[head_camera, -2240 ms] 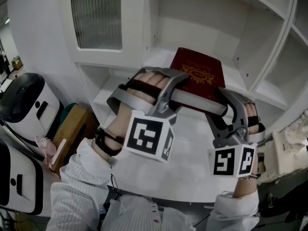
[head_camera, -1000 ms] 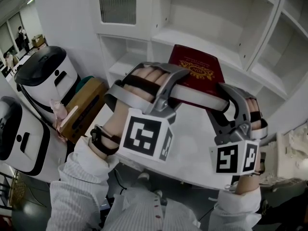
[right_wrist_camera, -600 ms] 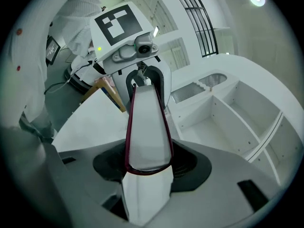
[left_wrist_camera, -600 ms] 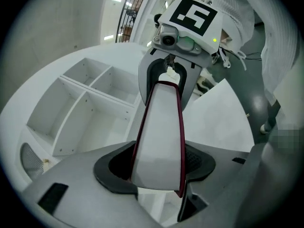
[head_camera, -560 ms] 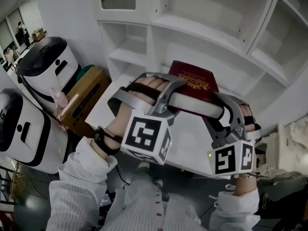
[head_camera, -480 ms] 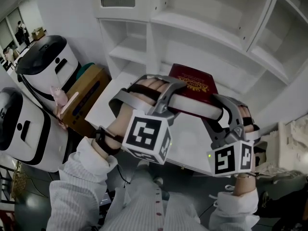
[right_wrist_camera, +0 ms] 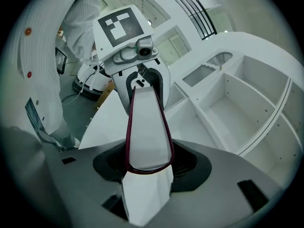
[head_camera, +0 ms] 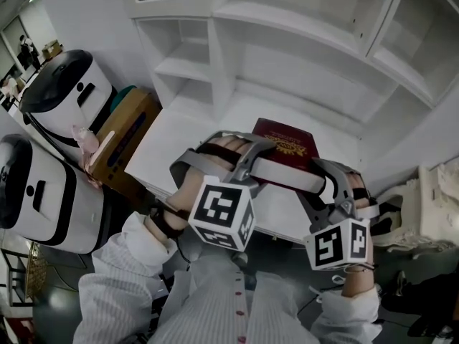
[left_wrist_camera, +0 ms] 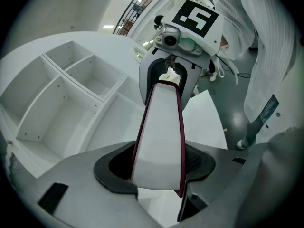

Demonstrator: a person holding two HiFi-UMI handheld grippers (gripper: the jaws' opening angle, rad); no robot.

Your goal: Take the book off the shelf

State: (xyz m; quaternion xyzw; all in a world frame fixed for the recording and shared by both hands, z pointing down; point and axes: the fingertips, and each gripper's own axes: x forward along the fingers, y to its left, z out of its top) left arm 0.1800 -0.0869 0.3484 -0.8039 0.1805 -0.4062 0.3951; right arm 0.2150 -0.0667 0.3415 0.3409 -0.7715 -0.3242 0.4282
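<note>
— Where is the book (head_camera: 285, 136) held?
— It is clamped at both ends, clear of the shelf (head_camera: 308, 27) and over the table (head_camera: 179, 145). The left gripper (left_wrist_camera: 159, 167) is closed on one end and the right gripper (right_wrist_camera: 148, 163) on the other.
— What could go wrong from here?
— If one grip were eased before the other, the book could be swung down and dropped. If the hands were twisted unevenly or pulled apart, the cover could be bent or slid out of the pads.
</note>
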